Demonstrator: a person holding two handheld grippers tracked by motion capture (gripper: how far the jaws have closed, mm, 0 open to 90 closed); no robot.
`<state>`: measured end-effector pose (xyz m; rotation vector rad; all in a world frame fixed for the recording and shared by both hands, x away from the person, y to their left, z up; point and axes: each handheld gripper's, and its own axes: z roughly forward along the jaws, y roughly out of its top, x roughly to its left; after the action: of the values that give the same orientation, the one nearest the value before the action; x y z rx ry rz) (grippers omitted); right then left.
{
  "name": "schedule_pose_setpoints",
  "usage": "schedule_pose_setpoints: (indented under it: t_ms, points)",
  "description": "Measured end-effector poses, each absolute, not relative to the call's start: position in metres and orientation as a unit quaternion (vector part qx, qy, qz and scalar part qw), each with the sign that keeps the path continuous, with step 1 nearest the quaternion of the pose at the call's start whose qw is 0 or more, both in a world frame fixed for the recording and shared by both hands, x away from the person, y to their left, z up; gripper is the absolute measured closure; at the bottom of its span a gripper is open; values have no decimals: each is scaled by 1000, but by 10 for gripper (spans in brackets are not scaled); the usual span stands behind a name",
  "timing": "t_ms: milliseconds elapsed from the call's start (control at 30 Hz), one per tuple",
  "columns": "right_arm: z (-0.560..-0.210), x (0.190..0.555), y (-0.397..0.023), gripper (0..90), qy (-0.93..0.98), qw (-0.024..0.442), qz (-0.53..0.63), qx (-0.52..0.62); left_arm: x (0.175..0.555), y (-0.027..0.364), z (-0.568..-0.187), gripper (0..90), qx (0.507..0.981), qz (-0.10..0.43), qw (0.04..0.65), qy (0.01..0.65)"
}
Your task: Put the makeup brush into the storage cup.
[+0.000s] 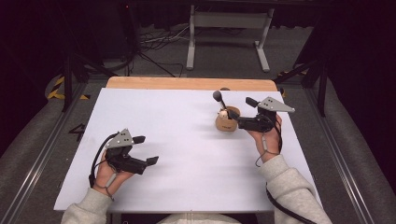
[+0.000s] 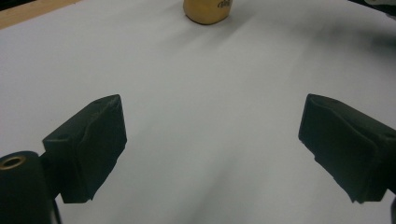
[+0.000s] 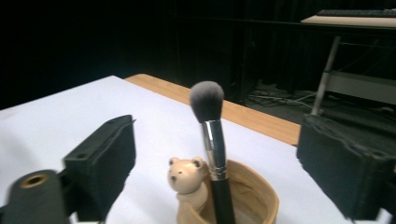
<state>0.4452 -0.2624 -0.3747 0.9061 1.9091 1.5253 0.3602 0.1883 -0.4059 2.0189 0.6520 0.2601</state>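
A dark room with a grey floor surrounds the white tabletop [image 1: 187, 154], whose wooden edge runs along the far side. From above, the left gripper [image 1: 145, 150] rests low at the near left, fingers spread and empty, while the right gripper [image 1: 242, 108] sits just beside a wooden cup [image 1: 227, 122] holding a makeup brush [image 1: 219, 100]. In the left gripper view, the fingers [image 2: 91, 147] stand wide over bare white, the cup [image 2: 207, 10] far ahead. In the right gripper view, the released fingers [image 3: 105, 161] flank the brush [image 3: 212, 140], apart from it; it stands upright in the cup [image 3: 254, 198] beside a small bear figure [image 3: 187, 179].
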Motion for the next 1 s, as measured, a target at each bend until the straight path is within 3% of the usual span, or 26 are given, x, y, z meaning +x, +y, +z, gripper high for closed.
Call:
schedule_pose_setpoints:
  t_ms: [267, 1000]
  points:
    - [-372, 424, -270, 17, 710, 246, 584, 308, 348, 204, -406, 83, 799, 121, 518, 279]
    - [-387, 381, -285, 0, 716, 214, 604, 278, 332, 225, -420, 71, 738, 175, 587, 283]
